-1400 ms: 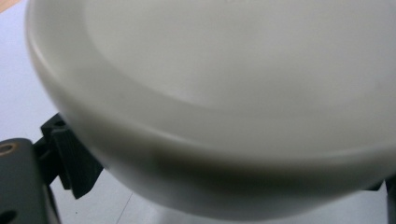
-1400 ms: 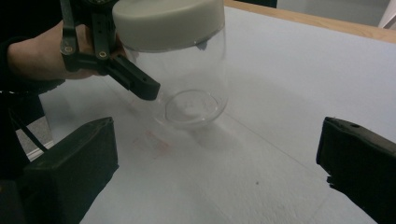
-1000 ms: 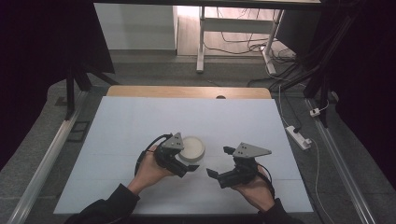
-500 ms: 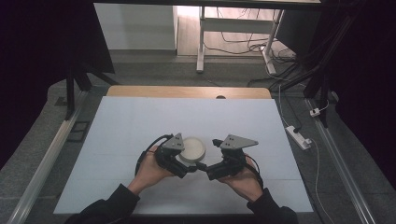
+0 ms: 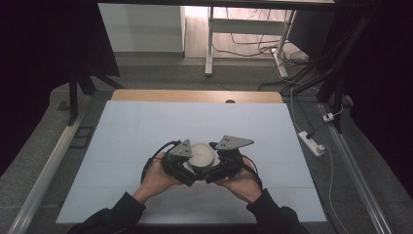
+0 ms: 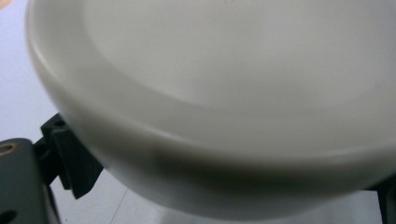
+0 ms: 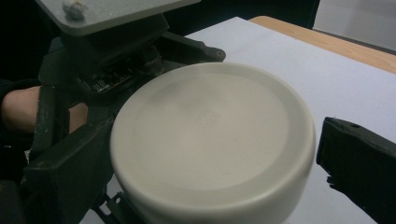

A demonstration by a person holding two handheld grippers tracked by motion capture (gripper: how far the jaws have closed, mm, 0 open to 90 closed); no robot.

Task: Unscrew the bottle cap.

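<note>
A white round lidded container (image 5: 201,154) is held just above the white table (image 5: 122,141), between my two hands. My left gripper (image 5: 194,174) grips it from the left, shut on its lower body. In the left gripper view the container (image 6: 224,93) looms very close and blurred over the left gripper (image 6: 224,186). My right gripper (image 5: 210,175) comes in from the right. In the right gripper view the lid (image 7: 210,126) lies between the jaws of the right gripper (image 7: 210,163). One jaw sits against its side and the other stands a little apart, so this gripper is open.
The white table has a wooden strip (image 5: 195,95) along its far edge. A power strip (image 5: 310,142) and cables lie on the floor to the right. A metal rail (image 5: 48,161) runs along the left side.
My right gripper has moved left from its spot on the table and now straddles the container. The left gripper has kept its hold, nearly still.
</note>
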